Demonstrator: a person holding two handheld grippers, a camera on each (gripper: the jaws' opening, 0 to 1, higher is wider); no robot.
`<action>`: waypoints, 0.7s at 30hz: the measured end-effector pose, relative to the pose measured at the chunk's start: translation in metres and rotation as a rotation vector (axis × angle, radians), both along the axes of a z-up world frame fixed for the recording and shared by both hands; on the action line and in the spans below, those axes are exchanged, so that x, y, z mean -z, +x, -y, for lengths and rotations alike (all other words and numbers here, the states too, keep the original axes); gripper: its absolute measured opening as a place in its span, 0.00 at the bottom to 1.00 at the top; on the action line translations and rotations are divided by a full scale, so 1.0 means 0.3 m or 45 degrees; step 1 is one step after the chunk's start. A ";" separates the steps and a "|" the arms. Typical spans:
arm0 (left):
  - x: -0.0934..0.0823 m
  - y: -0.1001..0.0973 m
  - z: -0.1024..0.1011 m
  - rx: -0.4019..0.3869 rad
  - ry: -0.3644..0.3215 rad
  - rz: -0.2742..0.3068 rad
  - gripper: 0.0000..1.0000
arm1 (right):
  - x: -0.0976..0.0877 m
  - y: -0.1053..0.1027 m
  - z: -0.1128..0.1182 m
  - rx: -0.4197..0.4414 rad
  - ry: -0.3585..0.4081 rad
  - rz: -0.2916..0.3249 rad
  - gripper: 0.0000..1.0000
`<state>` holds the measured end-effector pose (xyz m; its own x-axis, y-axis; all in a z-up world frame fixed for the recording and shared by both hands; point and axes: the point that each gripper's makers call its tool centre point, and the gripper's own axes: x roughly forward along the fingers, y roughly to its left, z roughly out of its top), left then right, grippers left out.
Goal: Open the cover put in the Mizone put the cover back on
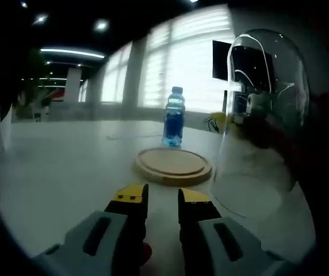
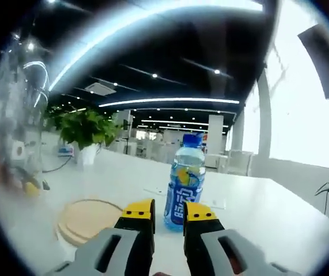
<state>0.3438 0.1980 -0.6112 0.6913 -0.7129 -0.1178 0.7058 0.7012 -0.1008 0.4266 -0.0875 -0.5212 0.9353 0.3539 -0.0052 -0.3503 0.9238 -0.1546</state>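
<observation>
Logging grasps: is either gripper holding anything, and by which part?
Nothing is held: the left gripper and right gripper have bare gaps; the Mizone bottle stands untouched.

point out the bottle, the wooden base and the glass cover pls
bottle (image 2: 185, 184): right gripper view, on its label.
wooden base (image 1: 172, 164): left gripper view, centre of its top.
glass cover (image 1: 262, 121): left gripper view, on its side wall.

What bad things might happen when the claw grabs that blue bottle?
1. The bottle is tall and stands upright just beyond the right claw, so a crooked pinch might knock it over.
2. The glass cover is right beside the wooden base, so the bottle might bump it on the way.
</observation>
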 end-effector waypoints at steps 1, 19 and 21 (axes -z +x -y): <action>0.000 -0.003 0.004 0.009 -0.001 -0.001 0.16 | -0.010 0.009 0.002 0.005 0.002 0.001 0.14; -0.001 0.004 -0.003 -0.011 0.000 -0.002 0.16 | -0.214 0.170 -0.019 0.060 0.094 0.076 0.20; -0.002 0.005 -0.003 -0.012 -0.001 0.001 0.16 | -0.229 0.192 -0.027 0.059 0.096 0.082 0.20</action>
<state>0.3452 0.1989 -0.6106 0.6979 -0.7066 -0.1168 0.6995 0.7075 -0.1010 0.4843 -0.0792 -0.4524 0.9482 0.3073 0.0803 -0.2986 0.9486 -0.1045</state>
